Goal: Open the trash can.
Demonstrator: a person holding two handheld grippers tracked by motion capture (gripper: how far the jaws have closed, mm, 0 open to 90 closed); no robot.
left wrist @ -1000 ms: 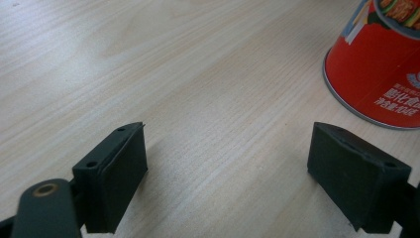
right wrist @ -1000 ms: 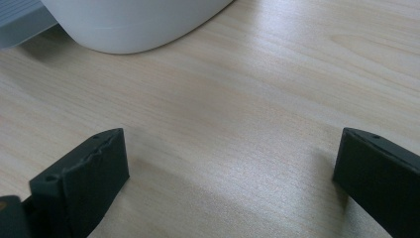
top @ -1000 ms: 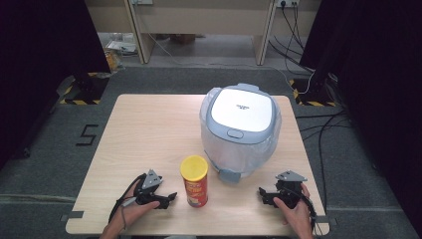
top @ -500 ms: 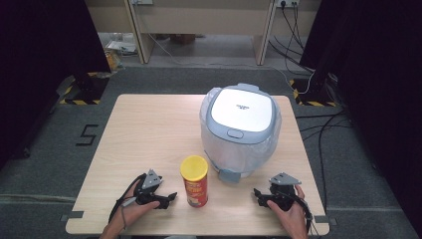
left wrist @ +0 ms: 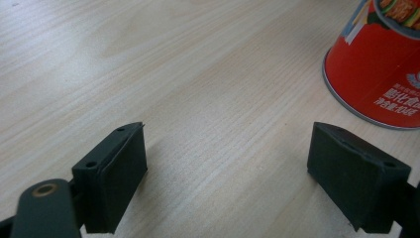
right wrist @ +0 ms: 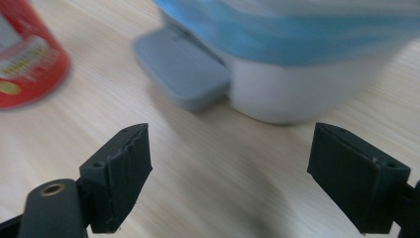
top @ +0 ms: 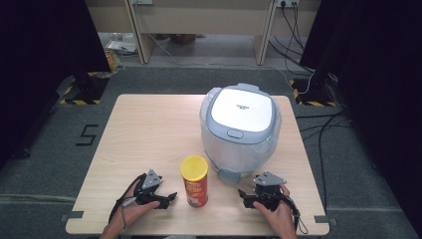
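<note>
So both grippers sit at the near edge of the wooden table (top: 149,129), jaws spread wide with only bare wood between them. The left gripper (top: 166,199) rests just left of the upright red chip can (top: 194,181) with its yellow lid, not touching it. The right gripper (top: 244,196) points toward the can too, with the white and grey rice cooker (top: 241,127) right in front of it, its grey front tab (right wrist: 183,74) close to the jaws.

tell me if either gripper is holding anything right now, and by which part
Nothing is held. The left gripper and the right gripper both stand open over bare table, apart from the red can and the rice cooker.
</note>
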